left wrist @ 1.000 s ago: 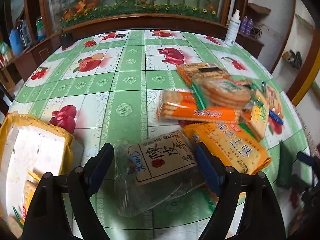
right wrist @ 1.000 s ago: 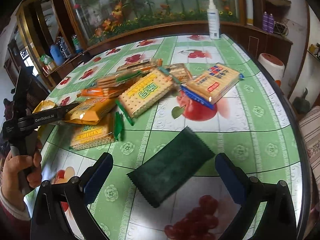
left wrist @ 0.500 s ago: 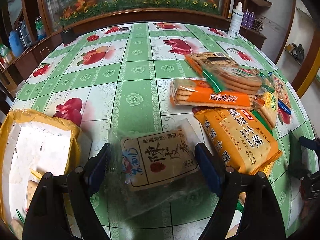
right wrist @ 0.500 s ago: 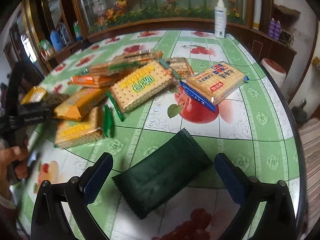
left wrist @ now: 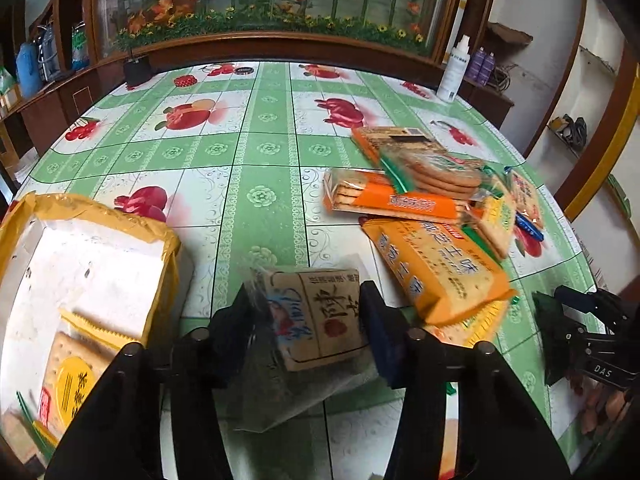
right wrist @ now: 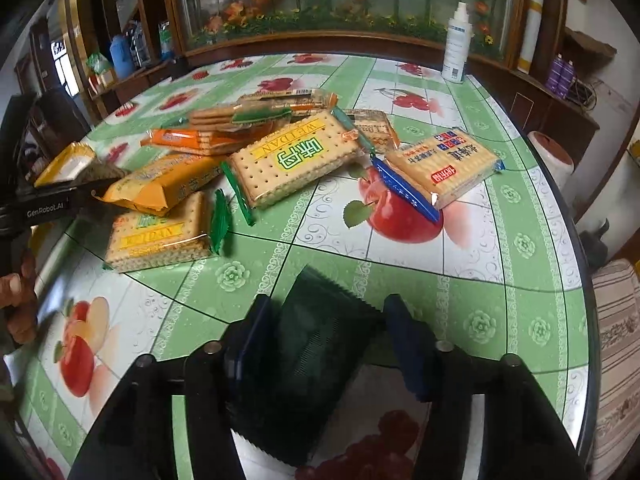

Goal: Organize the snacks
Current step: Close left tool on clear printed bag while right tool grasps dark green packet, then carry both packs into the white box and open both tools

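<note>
"WEIDAN" stands on two cracker packs; "GenRobot.AI" on the left claw's body.

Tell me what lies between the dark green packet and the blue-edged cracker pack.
Only bare tablecloth between dark green packet and blue-edged cracker pack, in the right wrist view.

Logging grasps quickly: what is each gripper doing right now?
Left gripper: fingers closing on the clear packet, pads against its sides.
Right gripper: fingers closing on the dark green packet, pads against its sides.
</note>
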A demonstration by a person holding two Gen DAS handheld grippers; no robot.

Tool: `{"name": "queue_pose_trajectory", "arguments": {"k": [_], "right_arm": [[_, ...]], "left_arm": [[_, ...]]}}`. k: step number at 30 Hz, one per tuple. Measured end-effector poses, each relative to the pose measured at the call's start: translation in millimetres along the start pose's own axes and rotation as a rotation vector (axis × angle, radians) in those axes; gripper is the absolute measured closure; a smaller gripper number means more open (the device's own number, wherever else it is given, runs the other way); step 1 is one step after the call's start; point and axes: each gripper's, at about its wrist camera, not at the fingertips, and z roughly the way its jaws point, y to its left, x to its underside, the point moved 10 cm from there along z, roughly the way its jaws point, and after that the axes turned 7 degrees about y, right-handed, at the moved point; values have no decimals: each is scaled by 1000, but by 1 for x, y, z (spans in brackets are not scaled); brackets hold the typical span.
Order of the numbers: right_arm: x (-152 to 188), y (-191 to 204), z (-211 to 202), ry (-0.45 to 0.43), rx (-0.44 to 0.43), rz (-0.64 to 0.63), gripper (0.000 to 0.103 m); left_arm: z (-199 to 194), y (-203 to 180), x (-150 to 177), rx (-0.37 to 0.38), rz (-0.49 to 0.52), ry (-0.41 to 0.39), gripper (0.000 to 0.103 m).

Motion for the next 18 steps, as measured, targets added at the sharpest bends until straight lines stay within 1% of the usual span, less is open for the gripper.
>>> {"name": "queue_pose_trajectory", "arguments": {"k": [8, 11, 13, 18], "right_arm": [[2, 2, -18, -45, -37, 23, 47], [2, 2, -25, -64, -72, 46, 49], [1, 1, -31, -79, -115, 74, 49], [3, 0, -39, -99, -162, 106, 49]], "left_arm": [[-14, -13, 8, 21, 35, -27, 59], [-20, -18, 14, 40, 37, -36, 60], [-24, -20, 19, 61, 30, -38, 60], [-39, -21, 27, 85, 13, -59, 60]]}}
